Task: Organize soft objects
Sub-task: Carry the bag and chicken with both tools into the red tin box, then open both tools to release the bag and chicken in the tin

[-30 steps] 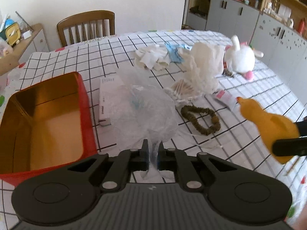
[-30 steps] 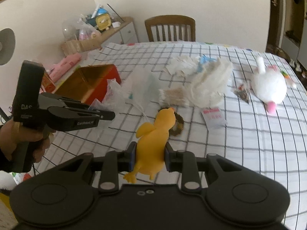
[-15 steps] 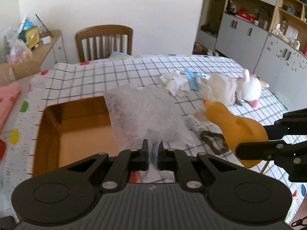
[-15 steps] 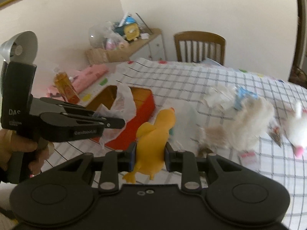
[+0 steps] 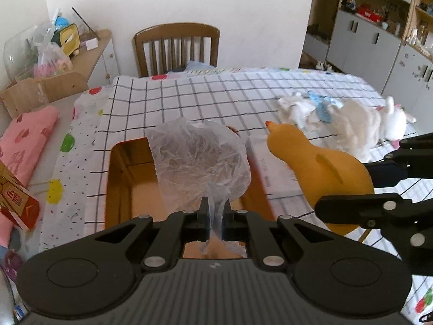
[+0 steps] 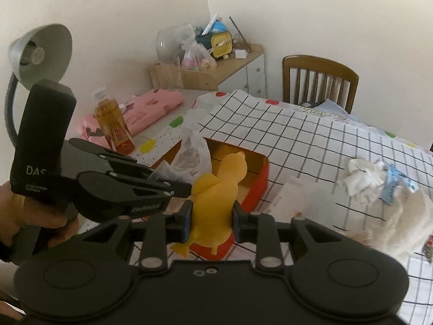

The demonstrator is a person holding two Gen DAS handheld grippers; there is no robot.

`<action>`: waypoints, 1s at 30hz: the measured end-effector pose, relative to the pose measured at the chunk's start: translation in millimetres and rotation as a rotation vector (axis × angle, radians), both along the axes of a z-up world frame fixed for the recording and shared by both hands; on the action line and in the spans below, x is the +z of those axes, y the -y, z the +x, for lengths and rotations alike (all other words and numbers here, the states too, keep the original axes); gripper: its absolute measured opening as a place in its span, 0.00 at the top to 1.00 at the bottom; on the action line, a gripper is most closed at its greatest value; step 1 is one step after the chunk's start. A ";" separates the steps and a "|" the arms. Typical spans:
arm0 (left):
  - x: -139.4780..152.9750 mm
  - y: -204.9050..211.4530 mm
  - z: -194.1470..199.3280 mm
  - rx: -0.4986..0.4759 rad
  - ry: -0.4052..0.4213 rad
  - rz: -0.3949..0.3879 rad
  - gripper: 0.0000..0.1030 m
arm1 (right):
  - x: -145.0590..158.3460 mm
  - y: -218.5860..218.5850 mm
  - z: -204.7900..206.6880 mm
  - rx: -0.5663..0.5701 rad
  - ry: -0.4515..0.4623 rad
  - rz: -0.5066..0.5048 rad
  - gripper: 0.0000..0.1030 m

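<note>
Here the left gripper (image 5: 215, 220) pinches the gathered neck of a crinkled clear plastic bag (image 5: 200, 159), its 2 fingers pressed close on the thin film, and the bag balloons out above the open red metal box with a gold-coloured inside (image 5: 127, 178). In the right wrist view the same bag (image 6: 193, 157) hangs at the near left edge of that box (image 6: 255, 181), held by the left gripper (image 6: 173, 187) whose handle is wrapped by the person's left hand (image 6: 40, 216). The right gripper (image 6: 212, 220) clamps a yellow rubber duck-shaped toy (image 6: 219, 197) by its lower body, the 2 jaws set wide enough to take the body between them, with the head pointing forward over the box and the feet dangling below the fingers. From the left wrist camera the toy (image 5: 316, 168) sits just right of the bag, over the box's right side, with the right gripper (image 5: 379, 189) gripping its rear. A flat white carton (image 5: 273, 170) lies on the black-and-white checked tablecloth (image 5: 216, 97) just beside the box. Farther right lie crumpled white cloths (image 5: 297, 108), a fluffy white fabric heap (image 5: 357, 127) and a white plush toy (image 5: 395, 122). A brown wooden chair (image 5: 176, 48) stands at the far side of the table.
</note>
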State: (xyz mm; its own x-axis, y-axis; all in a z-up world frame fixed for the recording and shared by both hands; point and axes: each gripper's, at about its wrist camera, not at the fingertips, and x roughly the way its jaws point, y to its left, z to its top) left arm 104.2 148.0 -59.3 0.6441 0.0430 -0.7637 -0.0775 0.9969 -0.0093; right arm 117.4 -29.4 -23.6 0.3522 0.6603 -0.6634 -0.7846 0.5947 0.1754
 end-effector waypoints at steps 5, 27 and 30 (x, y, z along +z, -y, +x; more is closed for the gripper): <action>-12.8 -22.9 14.0 -0.010 -0.049 -0.008 0.93 | -15.7 -33.6 12.2 -0.006 -0.012 -0.052 0.73; -68.6 -54.0 62.3 -0.107 -0.242 -0.016 0.93 | -83.0 -107.1 31.8 -0.008 -0.014 -0.309 0.73; -69.5 -55.4 62.7 -0.103 -0.240 -0.024 0.92 | -85.2 -108.1 31.9 0.004 -0.015 -0.313 0.72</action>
State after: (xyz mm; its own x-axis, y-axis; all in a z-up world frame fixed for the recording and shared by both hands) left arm 166.9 203.4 -128.8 0.4444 -0.0338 -0.8952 0.0216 0.9994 -0.0270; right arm 149.3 78.7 -108.7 0.3385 0.4242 -0.8399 -0.7857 0.6187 -0.0041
